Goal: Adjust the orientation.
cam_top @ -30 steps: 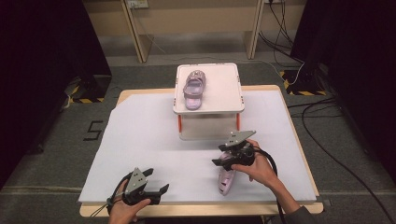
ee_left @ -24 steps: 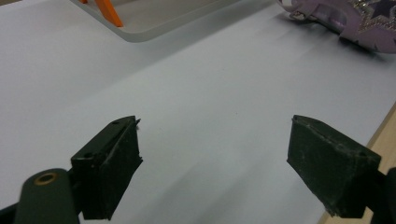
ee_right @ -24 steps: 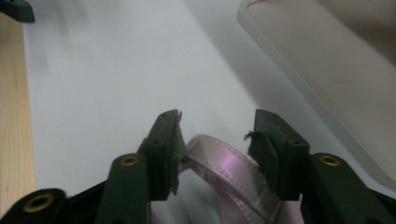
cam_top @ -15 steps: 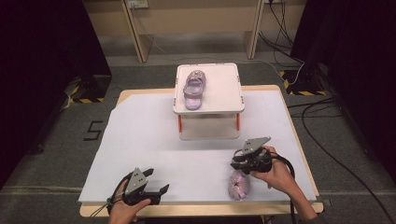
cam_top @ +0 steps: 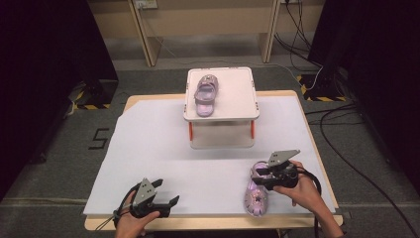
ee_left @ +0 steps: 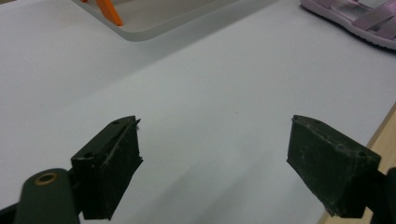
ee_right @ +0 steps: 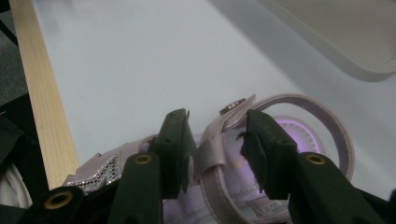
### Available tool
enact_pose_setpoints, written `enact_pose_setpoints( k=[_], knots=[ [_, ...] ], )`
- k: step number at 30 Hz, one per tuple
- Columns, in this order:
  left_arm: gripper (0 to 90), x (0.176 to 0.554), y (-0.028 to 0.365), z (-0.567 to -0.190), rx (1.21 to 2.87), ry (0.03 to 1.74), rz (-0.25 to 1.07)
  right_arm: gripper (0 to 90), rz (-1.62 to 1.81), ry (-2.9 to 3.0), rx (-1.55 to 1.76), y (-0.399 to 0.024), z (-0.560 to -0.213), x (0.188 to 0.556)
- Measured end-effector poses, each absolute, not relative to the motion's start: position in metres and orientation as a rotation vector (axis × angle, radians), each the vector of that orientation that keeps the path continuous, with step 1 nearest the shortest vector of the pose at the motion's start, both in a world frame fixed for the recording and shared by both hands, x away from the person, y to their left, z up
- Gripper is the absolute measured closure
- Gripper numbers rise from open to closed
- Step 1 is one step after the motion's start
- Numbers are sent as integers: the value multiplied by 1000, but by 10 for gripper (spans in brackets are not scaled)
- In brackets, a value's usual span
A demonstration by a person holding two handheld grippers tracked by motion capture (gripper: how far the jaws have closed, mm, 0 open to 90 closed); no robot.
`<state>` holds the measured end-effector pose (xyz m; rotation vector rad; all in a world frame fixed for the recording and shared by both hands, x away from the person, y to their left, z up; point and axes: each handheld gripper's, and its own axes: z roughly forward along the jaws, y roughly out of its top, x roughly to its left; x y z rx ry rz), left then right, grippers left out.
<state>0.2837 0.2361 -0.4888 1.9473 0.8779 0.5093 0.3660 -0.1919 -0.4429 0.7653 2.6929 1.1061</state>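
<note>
Right claw (cam_top: 262,174) sits low over the near sandal (cam_top: 257,194), which lies on the white sheet at the near right of the counter (cam_top: 148,144). In the right gripper view its jaws straddle the sandal's ankle strap (ee_right: 212,158) with a gap on both sides, having just opened a little, so nothing is clamped yet. Left claw (cam_top: 166,201) rests wide open and empty at the near left. A matching sandal (cam_top: 204,94) already lies on the raised tray (cam_top: 237,94) farther back. The grasp appears to be in hand; next, the jaws likely need to close firmly on the strap before lifting toward the tray.
</note>
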Motion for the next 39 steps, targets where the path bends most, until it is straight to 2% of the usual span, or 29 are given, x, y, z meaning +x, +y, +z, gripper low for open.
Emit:
enact_pose_setpoints(
  k=[2, 9, 16, 21, 24, 28, 32, 37, 39],
  knots=[
    [164, 284, 236, -489, 1946, 877, 508, 616, 1101, 2697, 775, -191, -444, 366],
    [167, 284, 236, -489, 1947, 880, 507, 794, 1088, 2719, 810, -182, -444, 365],
    [168, 284, 236, -489, 1947, 878, 505, 813, 1254, 2561, 991, -184, -439, 385],
    [168, 284, 236, -489, 1944, 880, 504, 771, 1261, 2505, 1144, -196, -452, 400],
    [168, 284, 236, -489, 1943, 879, 506, 604, 1283, 2510, 1190, -202, -452, 401],
    [168, 284, 235, -488, 1946, 876, 505, 532, 1265, 2514, 1152, -205, -451, 397],
    [168, 284, 237, -488, 1952, 874, 506, 474, 1254, 2500, 1139, -209, -445, 388],
    [168, 283, 236, -488, 1952, 875, 509, 457, 1176, 2522, 1117, -214, -444, 369],
    [168, 283, 235, -488, 1952, 874, 510, 415, 1132, 2522, 1121, -214, -442, 360]
  ],
)
